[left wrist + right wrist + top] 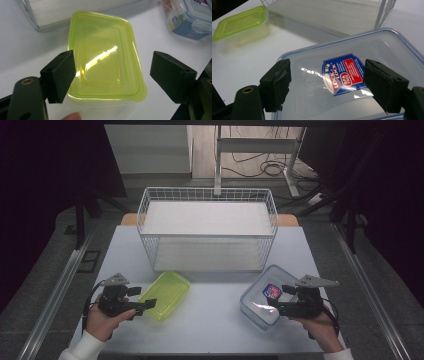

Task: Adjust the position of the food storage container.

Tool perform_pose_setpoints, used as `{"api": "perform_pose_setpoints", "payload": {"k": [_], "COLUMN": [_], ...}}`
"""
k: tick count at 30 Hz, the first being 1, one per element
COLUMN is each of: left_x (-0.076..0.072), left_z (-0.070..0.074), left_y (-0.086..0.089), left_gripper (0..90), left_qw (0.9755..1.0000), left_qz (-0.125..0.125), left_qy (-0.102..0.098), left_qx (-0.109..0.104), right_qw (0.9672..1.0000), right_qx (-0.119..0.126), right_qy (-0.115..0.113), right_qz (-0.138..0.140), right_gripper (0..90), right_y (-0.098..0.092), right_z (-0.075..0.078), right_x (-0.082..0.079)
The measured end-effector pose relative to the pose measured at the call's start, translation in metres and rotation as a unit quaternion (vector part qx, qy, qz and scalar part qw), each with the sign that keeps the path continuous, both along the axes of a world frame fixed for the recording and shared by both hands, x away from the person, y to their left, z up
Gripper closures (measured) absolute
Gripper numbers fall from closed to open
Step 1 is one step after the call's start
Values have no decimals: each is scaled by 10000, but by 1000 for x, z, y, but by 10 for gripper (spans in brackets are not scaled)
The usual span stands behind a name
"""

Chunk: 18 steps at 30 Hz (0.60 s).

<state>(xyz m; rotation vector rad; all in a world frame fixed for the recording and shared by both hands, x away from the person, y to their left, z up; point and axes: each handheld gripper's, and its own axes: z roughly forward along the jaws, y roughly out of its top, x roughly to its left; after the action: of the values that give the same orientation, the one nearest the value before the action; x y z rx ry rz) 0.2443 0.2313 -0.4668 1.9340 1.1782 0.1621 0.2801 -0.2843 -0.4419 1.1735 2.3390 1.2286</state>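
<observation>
A clear box with a green lid point(166, 294) point(105, 62) point(239, 23) lies on the white table at front left. My left gripper point(145, 304) point(111, 77) is open, its jaws spread on either side of the box's near end without touching it. At front right sits a clear box with a blue-rimmed lid and a blue and red label point(265, 300) point(352, 77) point(190, 17). My right gripper point(280, 301) point(327, 85) hovers open just above that lid, jaws wide apart.
A white wire basket point(207, 229) with a pale bottom stands behind both boxes at the table's middle. The table's front edge point(210, 353) runs close below the hands. Dark floor and rails flank the table.
</observation>
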Motion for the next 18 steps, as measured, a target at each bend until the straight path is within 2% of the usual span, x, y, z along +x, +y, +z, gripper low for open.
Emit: {"api": "perform_pose_setpoints", "payload": {"k": [7,14,18], "left_x": [-1,-2,-1], "left_z": [0,3,3], "left_y": [1,-4,-5], "left_gripper": [202,200,198], "left_qw": [10000,9999,9999], "left_qz": [46,-66,-119], "left_qy": [-27,-111,-103], "left_qx": [2,33,43], "right_qw": [10000,9999,9997], "right_qx": [-12,-67,-51], "right_qy": [-11,-95,-63], "right_qz": [18,-127,-237], "right_gripper": [229,244,267], "right_y": [-4,-11,-19], "right_z": [-1,7,11], "right_x": [-1,-12,-18]}}
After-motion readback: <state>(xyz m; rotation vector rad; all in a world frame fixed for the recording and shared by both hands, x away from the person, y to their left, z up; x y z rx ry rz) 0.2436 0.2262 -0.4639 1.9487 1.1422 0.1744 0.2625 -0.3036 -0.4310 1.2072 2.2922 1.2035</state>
